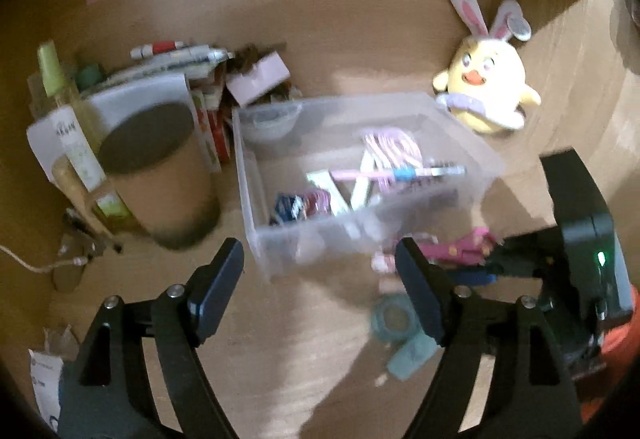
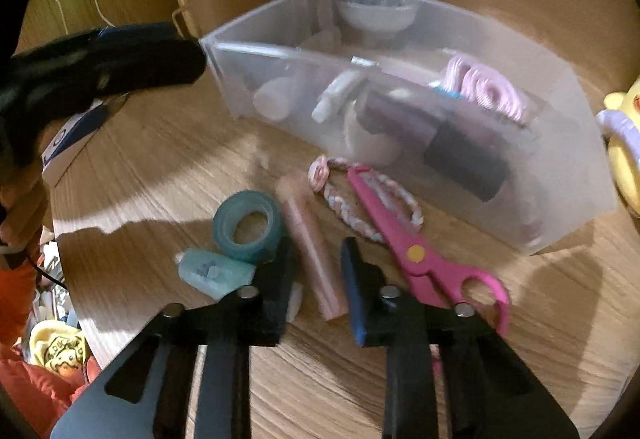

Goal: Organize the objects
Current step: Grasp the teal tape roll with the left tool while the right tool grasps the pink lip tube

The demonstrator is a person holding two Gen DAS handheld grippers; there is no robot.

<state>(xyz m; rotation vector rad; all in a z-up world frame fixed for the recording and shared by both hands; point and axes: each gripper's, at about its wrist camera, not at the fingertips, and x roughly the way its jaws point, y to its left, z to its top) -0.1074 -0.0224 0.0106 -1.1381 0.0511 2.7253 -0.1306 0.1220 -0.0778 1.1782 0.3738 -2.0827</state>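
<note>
A clear plastic bin (image 1: 460,143) (image 2: 580,143) holds several small items. In front of it on the wooden table lie a pink tube (image 2: 312,243), pink scissors (image 2: 404,235), a braided hair tie (image 2: 340,199), a teal tape roll (image 2: 228,227) and a teal packet (image 2: 212,271). My right gripper (image 2: 318,279) is open, its fingers either side of the pink tube's near end. My left gripper (image 1: 320,271) is open and empty, in front of the bin. The right gripper also shows in the left wrist view (image 1: 496,259), near the scissors (image 1: 460,251).
A yellow bunny plush (image 1: 486,87) stands right of the bin. A brown cup (image 1: 164,175), bottles, markers and boxes crowd the back left. A white cable (image 1: 36,265) lies at the left. Bare table lies near my left gripper.
</note>
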